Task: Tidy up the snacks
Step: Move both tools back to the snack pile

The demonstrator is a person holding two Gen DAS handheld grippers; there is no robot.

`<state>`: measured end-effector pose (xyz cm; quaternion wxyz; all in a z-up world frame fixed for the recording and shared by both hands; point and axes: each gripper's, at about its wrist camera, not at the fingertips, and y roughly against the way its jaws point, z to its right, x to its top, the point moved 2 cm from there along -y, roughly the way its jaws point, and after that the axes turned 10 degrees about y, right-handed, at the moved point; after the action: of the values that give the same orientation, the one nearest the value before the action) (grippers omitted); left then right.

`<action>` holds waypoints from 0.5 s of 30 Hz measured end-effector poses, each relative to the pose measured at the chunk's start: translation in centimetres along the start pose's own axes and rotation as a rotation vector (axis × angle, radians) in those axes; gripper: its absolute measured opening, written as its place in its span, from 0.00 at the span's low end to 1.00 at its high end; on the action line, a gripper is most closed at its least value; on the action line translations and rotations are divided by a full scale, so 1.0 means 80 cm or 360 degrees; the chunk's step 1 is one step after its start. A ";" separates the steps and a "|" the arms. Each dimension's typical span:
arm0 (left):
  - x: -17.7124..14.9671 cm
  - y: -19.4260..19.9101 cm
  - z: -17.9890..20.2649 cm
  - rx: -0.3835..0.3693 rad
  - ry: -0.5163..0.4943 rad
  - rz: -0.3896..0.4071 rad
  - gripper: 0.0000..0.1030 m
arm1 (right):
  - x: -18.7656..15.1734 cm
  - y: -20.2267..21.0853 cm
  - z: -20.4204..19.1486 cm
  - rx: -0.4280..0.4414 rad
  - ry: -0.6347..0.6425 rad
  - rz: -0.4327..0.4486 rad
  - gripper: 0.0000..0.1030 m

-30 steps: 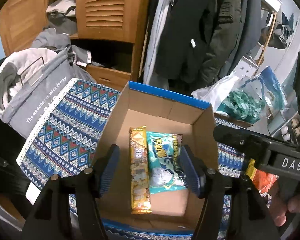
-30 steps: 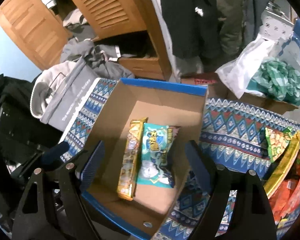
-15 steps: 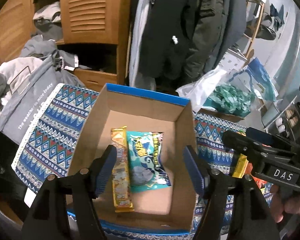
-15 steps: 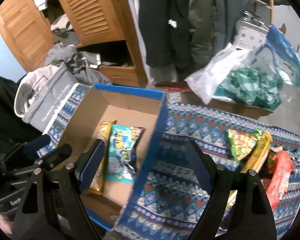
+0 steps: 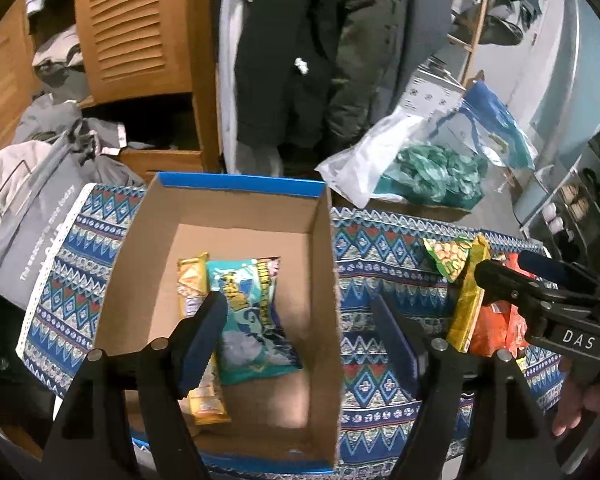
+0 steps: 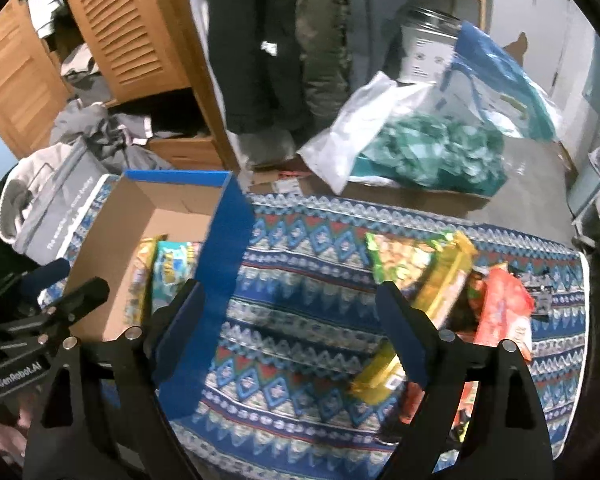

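Note:
An open cardboard box with blue edges sits on a patterned blue cloth. Inside lie a long yellow snack bar and a teal snack bag. A pile of snacks lies to the right on the cloth: a green bag, a yellow pack and an orange-red bag. My left gripper is open and empty, above the box's right wall. My right gripper is open and empty over the cloth, between box and pile. It also shows in the left wrist view.
Beyond the cloth stand a wooden louvred cabinet, hanging dark coats, a grey bag with clothes, and a white plastic bag with green contents. A shelf rack is at the far right.
Both grippers have swung to the right. The box has slid left in both views and the snack pile has come into the right gripper's view. Both stayed open.

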<state>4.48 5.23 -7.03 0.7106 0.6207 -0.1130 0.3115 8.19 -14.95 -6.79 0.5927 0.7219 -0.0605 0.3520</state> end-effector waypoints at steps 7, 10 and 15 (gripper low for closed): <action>-0.007 -0.010 0.038 -0.0038 -0.0054 -0.0055 0.75 | -0.026 0.010 0.045 -0.0076 -0.0049 -0.0016 0.85; -0.011 -0.013 0.059 -0.0055 -0.0095 -0.0071 0.75 | -0.038 0.015 0.070 -0.0105 -0.0091 -0.0021 0.85; -0.020 -0.017 0.091 -0.0098 -0.0160 -0.0076 0.79 | -0.055 0.023 0.106 -0.0152 -0.0168 -0.0024 0.85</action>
<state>5.68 -2.24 -7.51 0.7300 0.6158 -0.1433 0.2595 7.70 -24.54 -8.27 0.6251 0.7108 -0.1031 0.3056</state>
